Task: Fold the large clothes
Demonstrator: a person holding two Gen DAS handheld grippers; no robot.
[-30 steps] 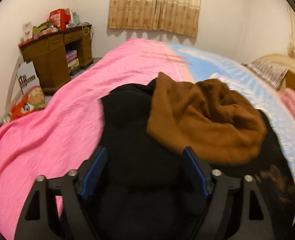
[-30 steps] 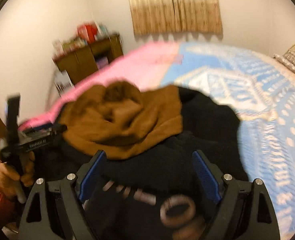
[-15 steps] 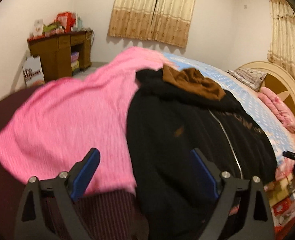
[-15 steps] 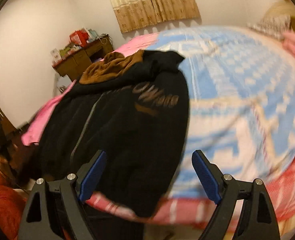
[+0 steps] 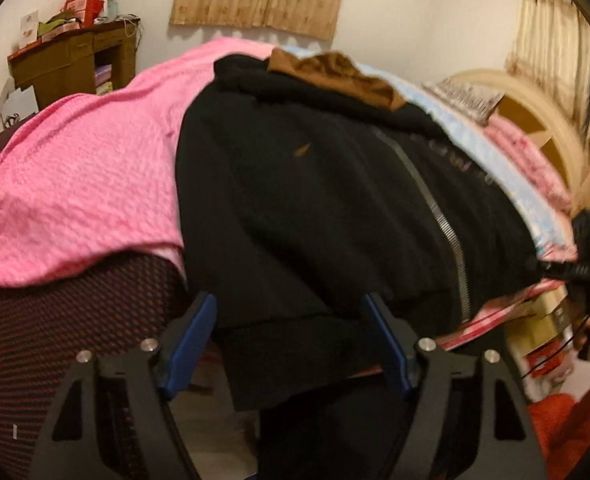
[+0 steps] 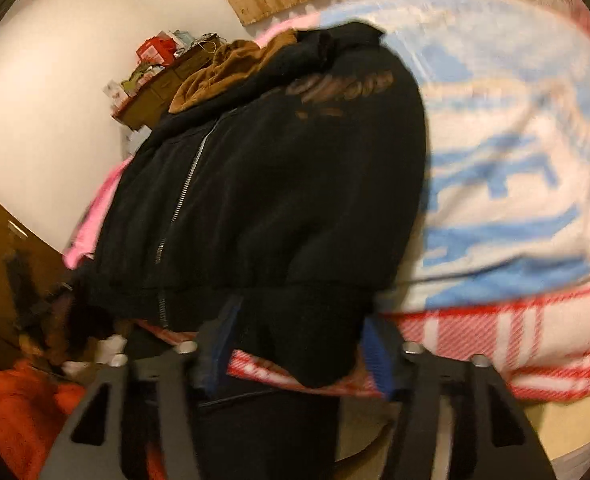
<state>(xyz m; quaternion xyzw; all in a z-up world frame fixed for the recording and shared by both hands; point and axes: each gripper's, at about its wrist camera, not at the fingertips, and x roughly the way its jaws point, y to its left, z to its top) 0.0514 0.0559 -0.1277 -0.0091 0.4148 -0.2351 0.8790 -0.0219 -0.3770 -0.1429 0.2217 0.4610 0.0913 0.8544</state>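
Note:
A black zip-up hoodie (image 5: 315, 200) with a brown hood lining (image 5: 335, 72) lies spread along the bed, its hem hanging over the near edge. My left gripper (image 5: 291, 332) straddles the hem's left part. Its jaws are closing with the fabric between the blue pads (image 5: 199, 332), and I see no pinch. In the right wrist view the same hoodie (image 6: 275, 200) fills the middle. My right gripper (image 6: 299, 348) is closing around the hem's right corner. That view is blurred, and the pads (image 6: 377, 356) stand at the fabric's edges.
A pink blanket (image 5: 87, 184) covers the bed's left side. A blue-and-white blanket (image 6: 515, 160) lies over a red checked sheet (image 6: 495, 340) on the right. A cluttered wooden desk (image 5: 71, 60) stands by the far wall, with a headboard (image 5: 543, 120) far right. Boxes (image 5: 543, 320) sit below the bed edge.
Both grippers have drawn back from the brown hood and down to the hem at the bed's near edge. Both pairs of jaws have narrowed around the hem.

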